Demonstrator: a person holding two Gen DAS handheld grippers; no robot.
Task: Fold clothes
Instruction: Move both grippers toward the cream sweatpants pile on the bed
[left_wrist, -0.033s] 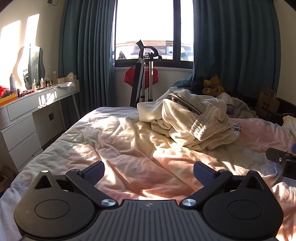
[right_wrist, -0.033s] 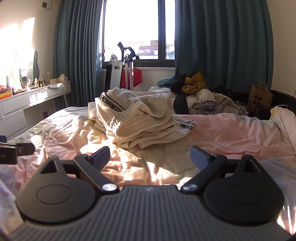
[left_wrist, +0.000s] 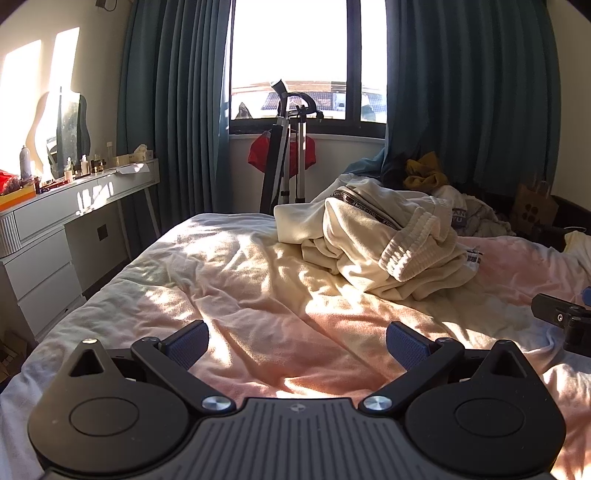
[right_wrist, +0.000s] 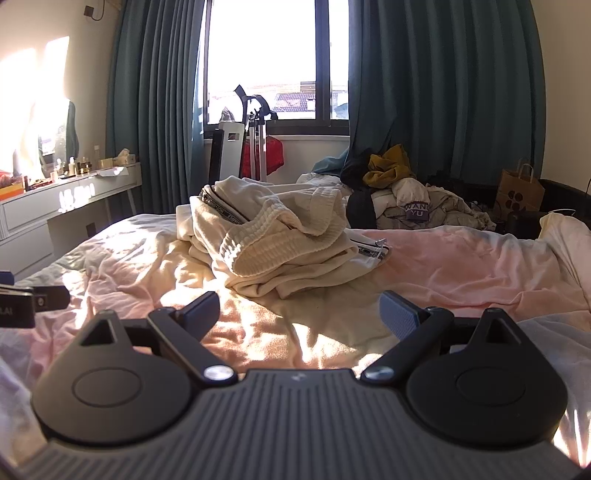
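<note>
A crumpled cream garment (left_wrist: 384, 240) with ribbed cuffs and a dark lettered band lies heaped on the bed, ahead and right of my left gripper (left_wrist: 297, 341). That gripper is open and empty, low over the sheet. In the right wrist view the same garment (right_wrist: 280, 243) lies straight ahead, slightly left. My right gripper (right_wrist: 299, 314) is open and empty, a short way in front of the heap. Each gripper shows at the edge of the other's view, the right one (left_wrist: 561, 321) and the left one (right_wrist: 33, 299).
The bed (left_wrist: 258, 302) has a rumpled pink and cream sheet. A pile of other clothes (right_wrist: 406, 195) lies at its far side by the curtain. A white dresser (left_wrist: 55, 229) stands left. A folded stand (left_wrist: 288, 155) and a paper bag (right_wrist: 519, 192) are beyond.
</note>
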